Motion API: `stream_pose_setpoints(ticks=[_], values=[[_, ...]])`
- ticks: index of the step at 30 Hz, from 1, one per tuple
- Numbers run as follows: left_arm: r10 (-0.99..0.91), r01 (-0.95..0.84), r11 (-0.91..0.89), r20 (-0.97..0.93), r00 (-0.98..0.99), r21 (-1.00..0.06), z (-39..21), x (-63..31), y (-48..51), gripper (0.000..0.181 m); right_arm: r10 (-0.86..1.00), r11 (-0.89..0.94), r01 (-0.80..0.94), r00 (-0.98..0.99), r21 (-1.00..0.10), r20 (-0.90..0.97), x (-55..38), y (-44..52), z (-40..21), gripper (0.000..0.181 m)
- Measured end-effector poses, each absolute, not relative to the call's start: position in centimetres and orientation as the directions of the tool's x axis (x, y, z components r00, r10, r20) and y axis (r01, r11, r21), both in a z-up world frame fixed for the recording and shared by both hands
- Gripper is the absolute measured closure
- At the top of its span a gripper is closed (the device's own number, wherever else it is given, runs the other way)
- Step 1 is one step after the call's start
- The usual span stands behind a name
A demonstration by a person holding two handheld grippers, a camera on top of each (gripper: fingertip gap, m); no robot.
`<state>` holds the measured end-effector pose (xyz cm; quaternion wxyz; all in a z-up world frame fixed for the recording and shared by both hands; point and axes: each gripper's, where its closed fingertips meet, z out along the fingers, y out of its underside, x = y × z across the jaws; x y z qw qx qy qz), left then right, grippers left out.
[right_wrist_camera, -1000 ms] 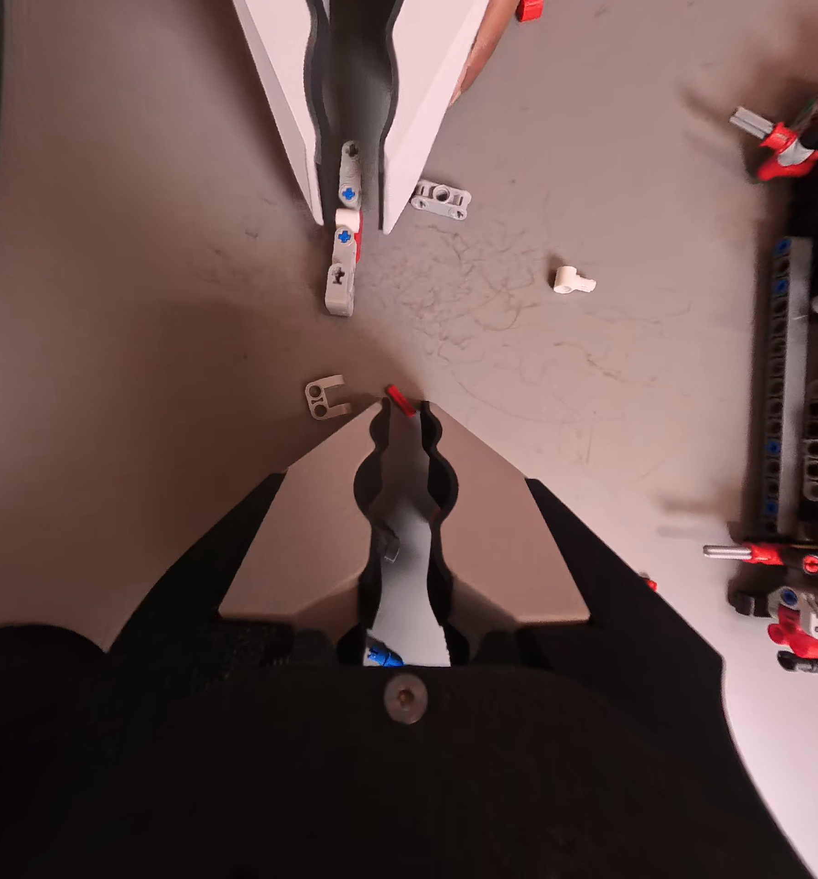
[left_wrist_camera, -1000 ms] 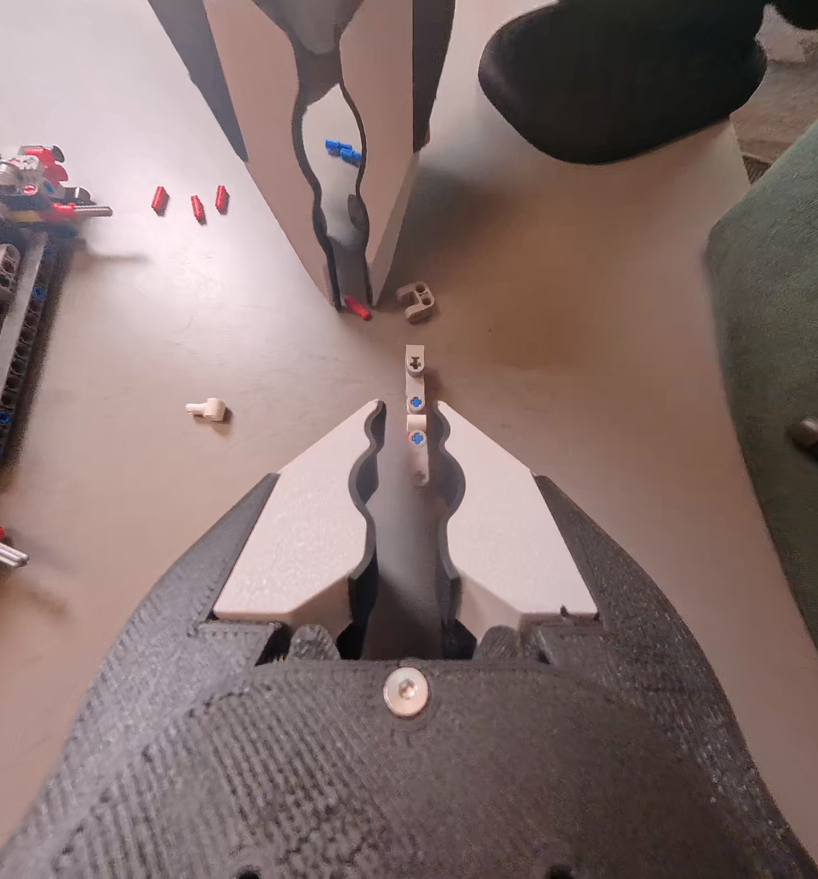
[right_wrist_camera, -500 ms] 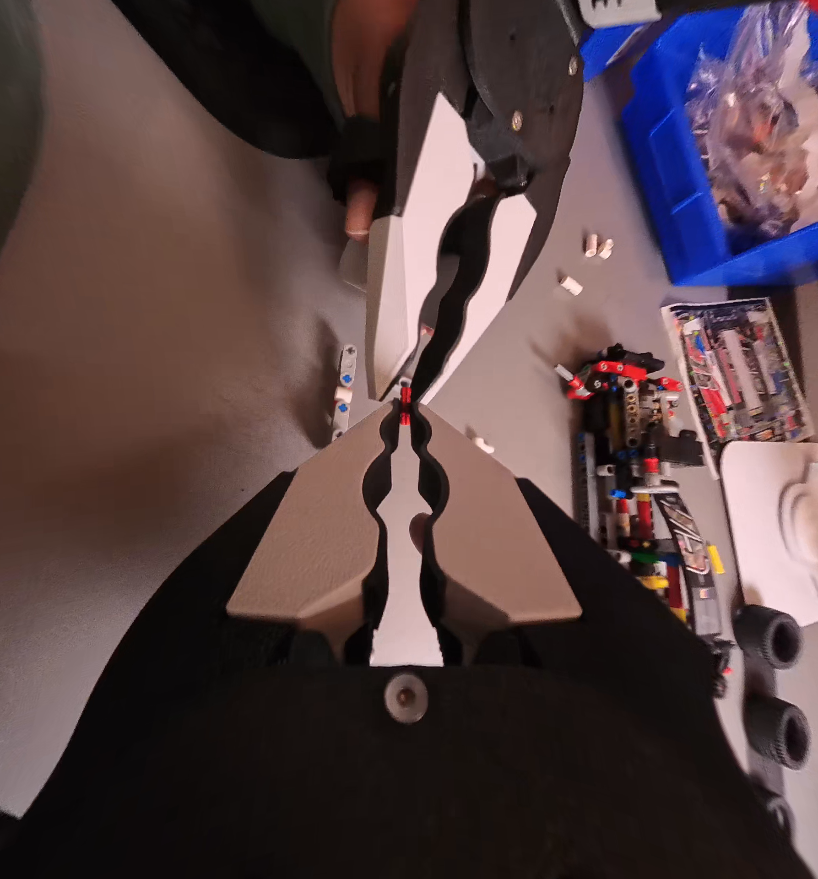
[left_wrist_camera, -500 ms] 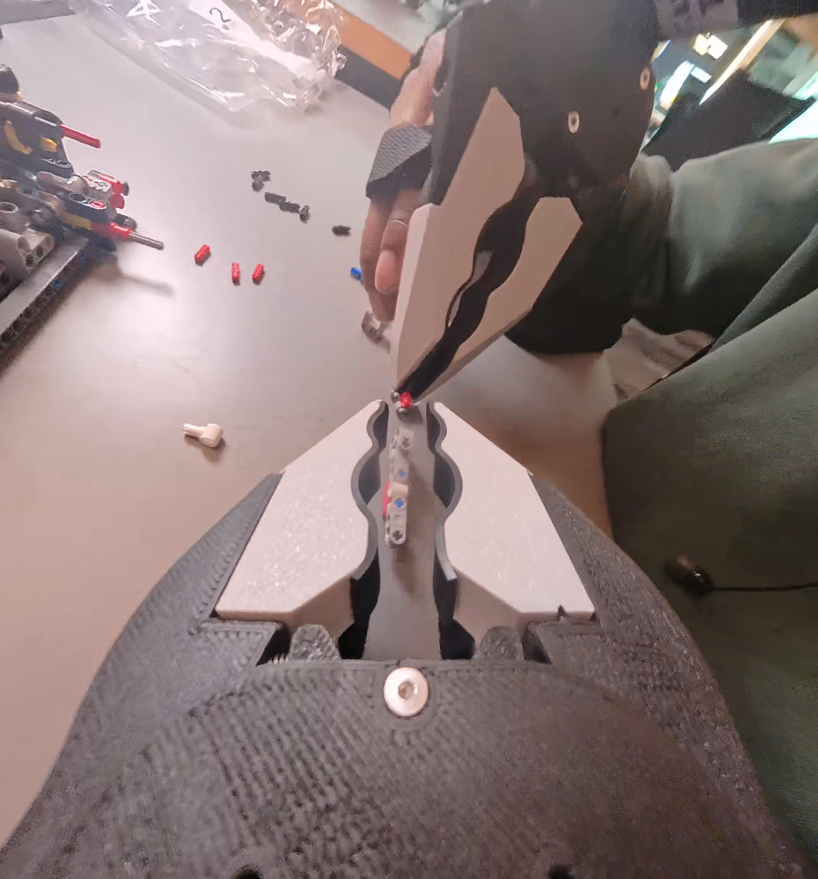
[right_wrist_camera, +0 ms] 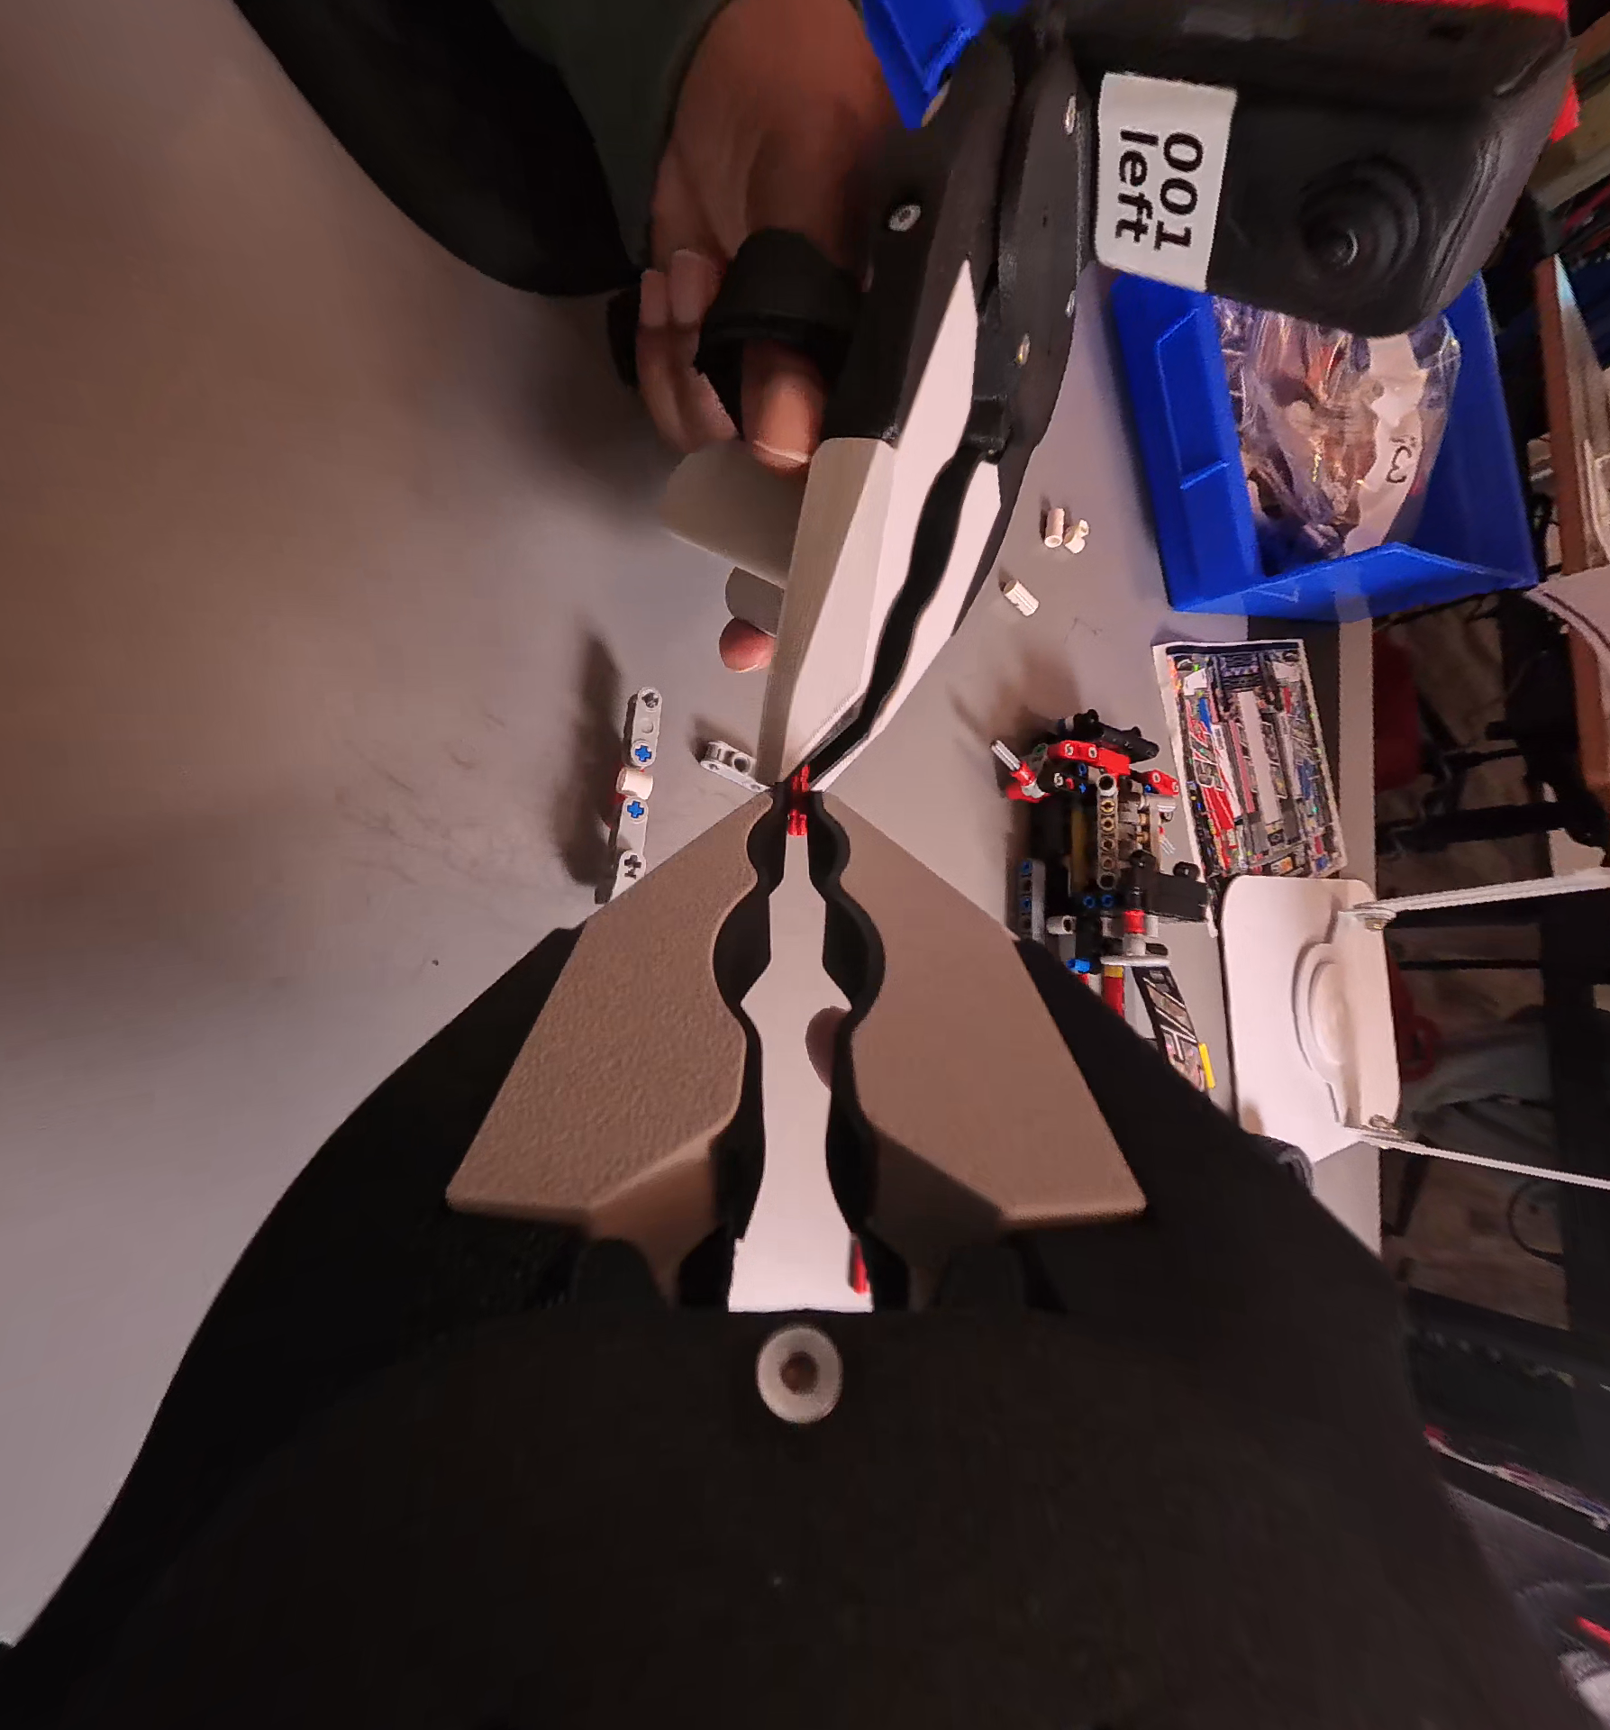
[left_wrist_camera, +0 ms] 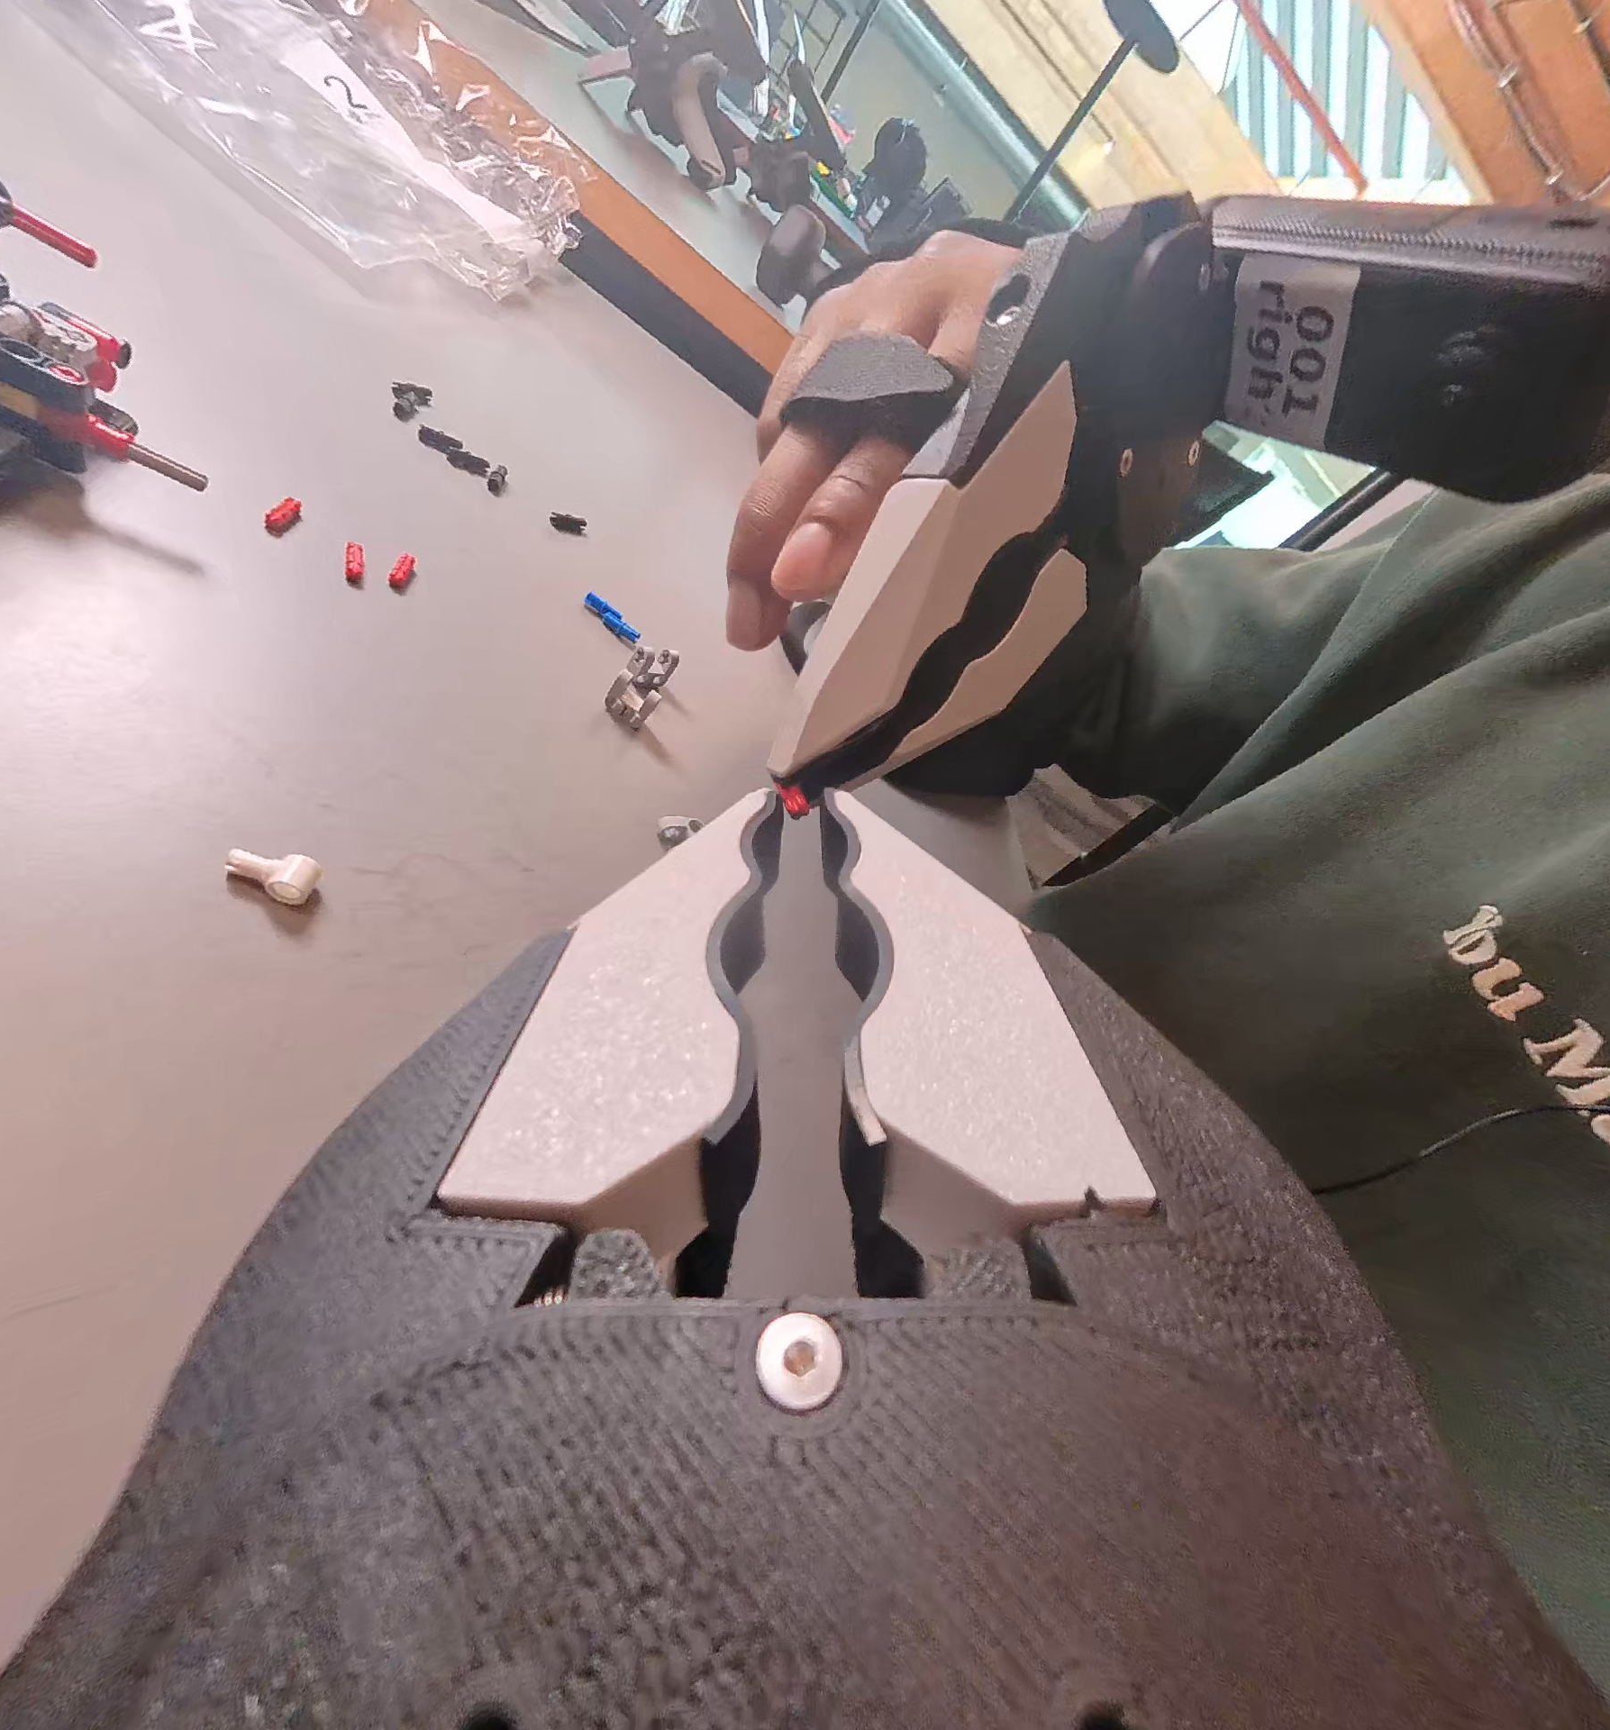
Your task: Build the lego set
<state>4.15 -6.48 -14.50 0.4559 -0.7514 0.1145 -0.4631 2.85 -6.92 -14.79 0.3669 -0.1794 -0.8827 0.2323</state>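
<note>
A small red pin (left_wrist_camera: 793,799) is held in the air above the grey table (left_wrist_camera: 220,749). My right gripper (right_wrist_camera: 795,814) is shut on one end of it. It comes in from the upper right in the left wrist view (left_wrist_camera: 787,782). My left gripper (left_wrist_camera: 796,801) meets it tip to tip, and its jaws are narrowed onto the pin's other end. It also shows in the right wrist view (right_wrist_camera: 796,779). A grey beam (right_wrist_camera: 637,796) with blue pins and a white bush lies on the table to the left, apart from both grippers.
The partly built model (right_wrist_camera: 1100,843) lies to the right, with a sticker sheet (right_wrist_camera: 1250,758) and a blue bin (right_wrist_camera: 1297,468) beyond it. Loose red pins (left_wrist_camera: 351,557), black pins (left_wrist_camera: 454,449), a blue pin (left_wrist_camera: 612,616), a grey connector (left_wrist_camera: 642,688) and a white connector (left_wrist_camera: 277,871) lie scattered. A green sleeve (left_wrist_camera: 1344,843) is close on the right. Only a small space, under 4 cm, lies between the two pairs of fingers.
Both grippers rose from the table and met tip to tip. The right one picked up the red pin. The left one left the grey beam on the table and narrowed its jaws.
</note>
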Motion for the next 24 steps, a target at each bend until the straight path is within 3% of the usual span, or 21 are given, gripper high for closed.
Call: stream_pose_setpoints(ticks=[7, 15, 24], values=[[-0.598, 0.265, -0.552, 0.597, 0.534, -0.790, -14.4, 4.1, -6.4, 0.179, 0.477, 0.840, 0.136, -0.645, -0.525, 0.597, 2.9, -6.9, -14.6, 0.179], [-0.745, 0.215, -0.272, 0.347, 0.570, -0.938, -10.7, 4.2, -7.2, 0.180, 0.721, 0.455, 0.122, -0.632, -0.882, 0.285, 3.6, -6.3, -10.9, 0.169], [-0.789, 0.172, -0.186, 0.252, 0.560, -0.967, -10.1, 5.2, -7.9, 0.180, 0.694, 0.302, 0.047, -0.695, -0.952, 0.186, 4.5, -8.5, -9.7, 0.173]])
